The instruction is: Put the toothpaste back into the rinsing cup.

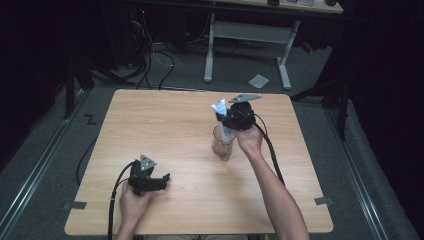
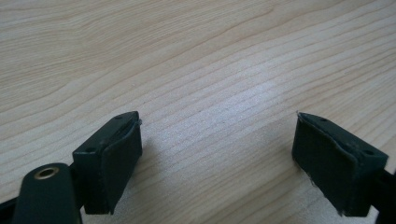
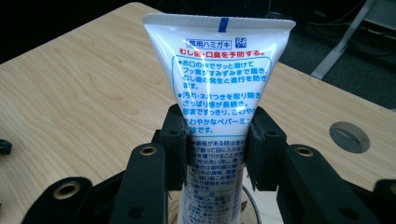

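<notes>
A white toothpaste tube [image 3: 219,84] with blue and red print stands upright, crimped end up, clamped between the jaws of my right gripper [image 3: 217,149]. In the high view the tube [image 1: 221,115] reaches down into a clear glass cup [image 1: 223,144] on the wooden table [image 1: 165,125], with the right gripper [image 1: 226,120] shut on it just above the cup's rim. My left gripper [image 1: 162,181] rests near the table's front left. It is open, its pads [image 2: 116,158] wide apart over bare wood with nothing between them [image 2: 217,163].
A round grey cable port [image 3: 349,136] sits in the tabletop near the right gripper. Beyond the table's far edge stand a white-legged desk [image 1: 247,35], cables on the floor and a sheet of paper [image 1: 258,80]. Cables trail from both grippers toward the front edge.
</notes>
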Demonstrator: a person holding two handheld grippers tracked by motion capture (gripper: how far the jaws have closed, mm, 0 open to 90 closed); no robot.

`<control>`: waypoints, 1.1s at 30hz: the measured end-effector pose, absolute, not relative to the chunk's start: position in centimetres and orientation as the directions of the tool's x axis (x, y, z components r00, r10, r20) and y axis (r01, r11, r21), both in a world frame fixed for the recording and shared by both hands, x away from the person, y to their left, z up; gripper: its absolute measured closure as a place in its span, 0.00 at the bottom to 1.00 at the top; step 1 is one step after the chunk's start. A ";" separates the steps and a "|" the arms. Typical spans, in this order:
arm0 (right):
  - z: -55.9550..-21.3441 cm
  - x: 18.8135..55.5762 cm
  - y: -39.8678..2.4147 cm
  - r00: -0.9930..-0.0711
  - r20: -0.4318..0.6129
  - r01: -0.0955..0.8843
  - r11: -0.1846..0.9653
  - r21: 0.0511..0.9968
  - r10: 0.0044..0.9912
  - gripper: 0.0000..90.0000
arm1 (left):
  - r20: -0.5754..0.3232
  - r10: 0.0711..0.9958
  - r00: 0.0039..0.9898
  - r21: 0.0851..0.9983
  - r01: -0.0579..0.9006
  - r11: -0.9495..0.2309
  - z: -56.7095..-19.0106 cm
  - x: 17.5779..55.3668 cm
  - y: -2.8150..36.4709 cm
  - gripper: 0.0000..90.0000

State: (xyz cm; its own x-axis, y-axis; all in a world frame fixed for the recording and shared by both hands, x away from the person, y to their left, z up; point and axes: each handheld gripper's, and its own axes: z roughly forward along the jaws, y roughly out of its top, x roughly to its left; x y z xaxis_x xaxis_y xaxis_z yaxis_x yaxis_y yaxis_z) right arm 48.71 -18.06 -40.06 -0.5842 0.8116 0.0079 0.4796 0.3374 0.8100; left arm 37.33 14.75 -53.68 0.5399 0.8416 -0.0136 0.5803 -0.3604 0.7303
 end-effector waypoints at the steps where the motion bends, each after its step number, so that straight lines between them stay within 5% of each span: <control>1: -40.1 48.7 -18.1 -0.583 0.012 0.482 0.334 0.810 0.812 0.71 | -0.014 0.842 0.540 0.730 0.580 -0.360 -53.7 37.3 14.8 0.18; 33: -42.1 47.9 -18.6 -0.589 0.010 0.503 0.357 0.787 0.808 0.70 | -0.013 0.842 0.540 0.731 0.580 -0.361 -53.7 37.3 14.7 0.18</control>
